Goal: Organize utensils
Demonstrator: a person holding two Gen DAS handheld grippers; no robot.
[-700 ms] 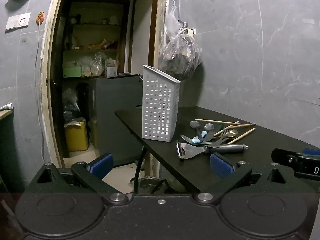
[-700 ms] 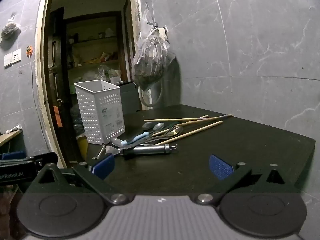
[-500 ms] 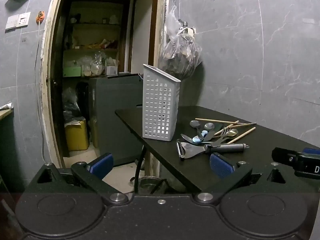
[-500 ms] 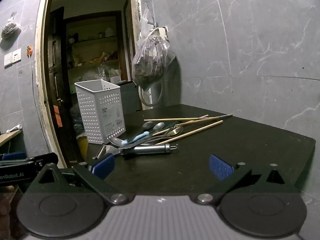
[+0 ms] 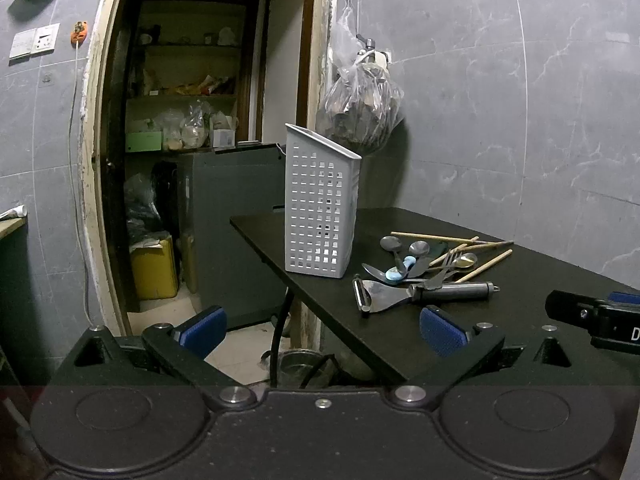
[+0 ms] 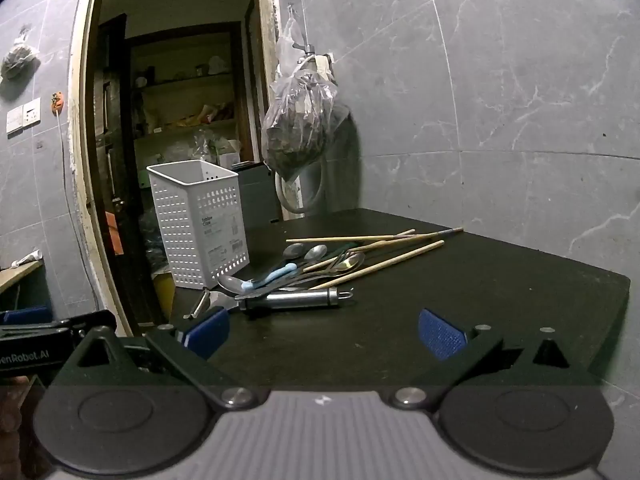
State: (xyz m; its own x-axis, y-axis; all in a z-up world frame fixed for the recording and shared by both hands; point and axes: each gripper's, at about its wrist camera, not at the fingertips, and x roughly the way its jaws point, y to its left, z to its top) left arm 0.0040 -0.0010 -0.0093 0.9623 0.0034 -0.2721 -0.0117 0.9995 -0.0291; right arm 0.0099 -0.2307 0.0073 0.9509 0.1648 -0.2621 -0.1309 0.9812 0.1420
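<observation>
A white perforated utensil holder (image 5: 320, 208) (image 6: 200, 220) stands upright near the left edge of a black table (image 5: 532, 280) (image 6: 480, 280). To its right lies a pile of utensils: a steel peeler (image 5: 420, 294) (image 6: 280, 300), a blue-handled spoon (image 5: 398, 270) (image 6: 260, 280), metal spoons (image 6: 308, 252), a fork (image 5: 446, 266) and wooden chopsticks (image 5: 460, 240) (image 6: 380, 256). My left gripper (image 5: 323, 330) is open, short of the table's near left corner. My right gripper (image 6: 323, 332) is open over the table's front, the peeler just beyond its left finger. Both are empty.
A plastic bag (image 5: 360, 112) (image 6: 300, 124) hangs on the grey tiled wall behind the holder. Left of the table an open doorway (image 5: 180, 160) shows shelves, a dark cabinet and a yellow can (image 5: 154, 268). A cable and a metal bowl (image 5: 296, 364) lie below the table edge.
</observation>
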